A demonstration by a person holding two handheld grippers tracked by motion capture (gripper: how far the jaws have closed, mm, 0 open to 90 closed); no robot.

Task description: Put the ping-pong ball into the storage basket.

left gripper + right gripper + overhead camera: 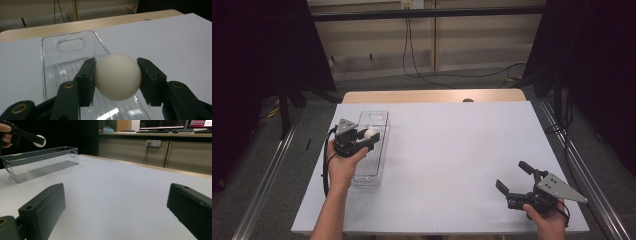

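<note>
The left gripper (116,75) pinches a white ball (117,76), one black jaw pressed to each side of it, so the ball sits squarely between the pads. In the high view the left gripper (362,137) is held in the person's left hand (343,162) at the table's left side, with the ball (370,133) at its tip, above a clear plastic bin (379,117). The right gripper view shows the ball (39,140) held up in the air, higher than the bin's rim (40,151), not resting in it.

The ball is round and plain, so it has no long axis and no pointing direction; no print or logo can be made out on it. The clear plastic bin (50,57) is the long thing here: a narrow rectangular tray whose long axis runs from the person's side away toward the far edge of the table. An oval handle cutout (70,44) is in its far end wall, and its floor is ribbed. No label shows on it.

The right gripper (115,210) has its jaws spread wide with nothing between them, over the bare white tabletop (120,182). In the high view the right gripper (517,180) lies low at the table's near right corner, held in the right hand (547,220), well apart from the bin and ball.

No writing is readable anywhere; the screens (162,123) far behind are too small to read.
</note>
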